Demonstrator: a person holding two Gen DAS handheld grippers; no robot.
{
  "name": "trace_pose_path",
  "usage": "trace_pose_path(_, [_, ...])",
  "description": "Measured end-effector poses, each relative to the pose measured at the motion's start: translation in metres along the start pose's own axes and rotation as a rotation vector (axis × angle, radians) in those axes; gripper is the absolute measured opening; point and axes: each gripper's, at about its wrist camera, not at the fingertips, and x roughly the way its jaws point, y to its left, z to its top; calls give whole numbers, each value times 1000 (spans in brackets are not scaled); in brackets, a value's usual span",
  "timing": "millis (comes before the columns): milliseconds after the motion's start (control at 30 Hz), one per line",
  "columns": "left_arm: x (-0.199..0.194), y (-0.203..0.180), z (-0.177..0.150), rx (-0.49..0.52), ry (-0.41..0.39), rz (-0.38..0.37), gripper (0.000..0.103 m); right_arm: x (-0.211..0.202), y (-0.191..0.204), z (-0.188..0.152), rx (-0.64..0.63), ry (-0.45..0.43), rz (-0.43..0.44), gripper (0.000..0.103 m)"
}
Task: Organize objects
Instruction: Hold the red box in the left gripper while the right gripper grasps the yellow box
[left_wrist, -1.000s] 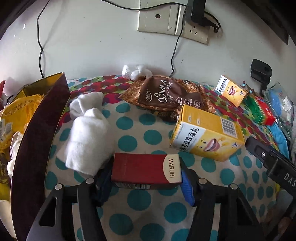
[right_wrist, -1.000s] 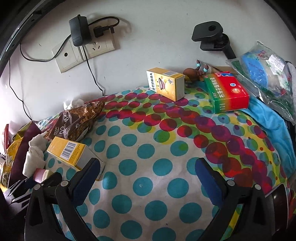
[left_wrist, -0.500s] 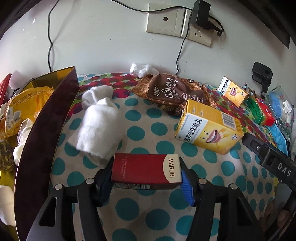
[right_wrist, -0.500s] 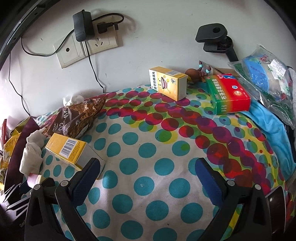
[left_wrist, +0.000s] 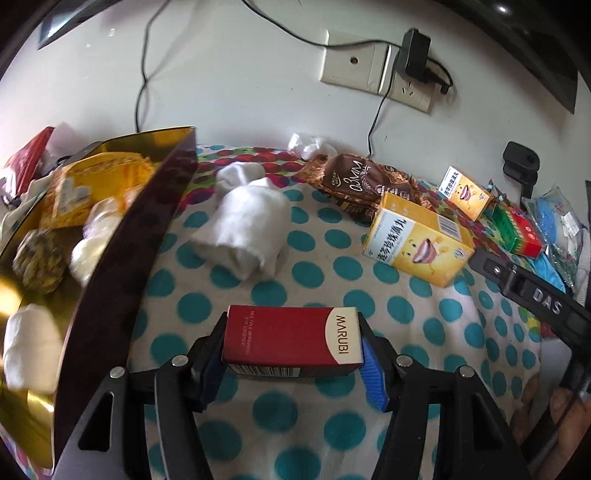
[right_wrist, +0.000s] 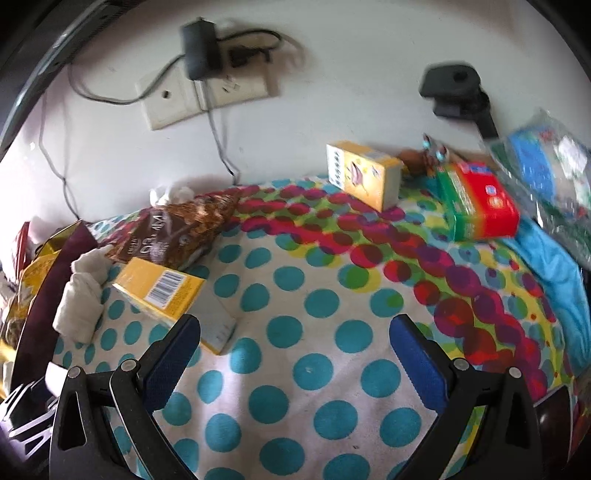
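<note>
The left gripper (left_wrist: 293, 349) clamps the red box (left_wrist: 291, 341) crosswise, the gold-lined bin (left_wrist: 122, 266) lying just to its left.

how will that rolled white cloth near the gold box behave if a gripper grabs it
The rolled white cloth looks soft and loosely folded, so it would likely squash between the pads and sag or unroll when lifted. It seems light. Pushed, it would probably drag on the dotted tablecloth rather than roll.

Tray (left_wrist: 122, 236): left part cut off by the frame edge; contents blurred. Plastic bag (right_wrist: 550, 162): blurred, cut off at right, contents unreadable. Small print on red box (left_wrist: 291, 341): too small to read.
</note>
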Motion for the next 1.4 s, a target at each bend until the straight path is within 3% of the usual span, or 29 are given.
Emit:
trace_pose_path(267, [-33, 6, -17, 3, -83, 45, 63, -14, 29, -7, -244, -36, 72, 101])
trace_pose_path(400, [-37, 17, -20, -43, -93, 33, 63, -20, 26, -12, -302, -37, 137, 101])
trace_pose_path(467, [-36, 15, -20, -33, -89, 43, 63, -9, 31, -11, -325, -7, 117, 101])
trace_pose_path(533, [-38, 13, -20, -26, -96, 42, 63, 6, 33, -3, -301, 36, 163, 100])
trace_pose_path(600, [-38, 13, -21, -24, -99, 42, 63, 17, 35, 2, -286, 65, 178, 75])
trace_pose_path(633, [-38, 14, -20, -25, -96, 41, 63, 24, 37, 4, -285, 93, 176, 47])
trace_pose_path(700, [-37, 15, -20, -32, -88, 42, 63, 35, 37, 2, -281, 155, 197, 38])
trace_pose_path(800, [-35, 14, -20, -28, -81, 52, 63, 25, 37, 0, -291, 130, 218, 28])
trace_pose_path(1033, [-44, 4, -22, 21, -134, 90, 63, 4, 13, -7, -181, 27, 92, 28])
trace_pose_path(1133, [-49, -4, -22, 57, -163, 113, 63, -3, 14, -11, -199, 16, 66, 28])
trace_pose_path(1300, [-61, -8, -23, 101, -216, 134, 63, 0, 25, -12, -267, 51, 29, 28])
trace_pose_path(1400, [-88, 4, -9, 59, -259, 105, 63, 5, 19, -7, -239, 86, 35, 28])
